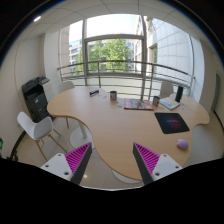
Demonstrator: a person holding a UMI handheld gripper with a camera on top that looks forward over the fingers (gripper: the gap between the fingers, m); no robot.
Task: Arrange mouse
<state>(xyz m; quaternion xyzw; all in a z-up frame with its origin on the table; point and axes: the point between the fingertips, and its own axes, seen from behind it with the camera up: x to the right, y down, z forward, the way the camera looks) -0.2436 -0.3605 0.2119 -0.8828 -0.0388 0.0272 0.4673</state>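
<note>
A small purple mouse [183, 144] lies on the light wooden table [110, 125], near its right edge, just in front of a black mouse pad [171, 122] with a purple glow on it. My gripper [113, 160] is high above the near part of the table, well to the left of the mouse. Its fingers [78, 160] with magenta pads are wide apart and hold nothing.
A laptop [170, 101] and papers or books [135, 103] lie at the far side of the table. White chairs [38, 126] stand at the left and near the front. A black printer [35, 92] stands at the left wall. Large windows and a railing lie beyond.
</note>
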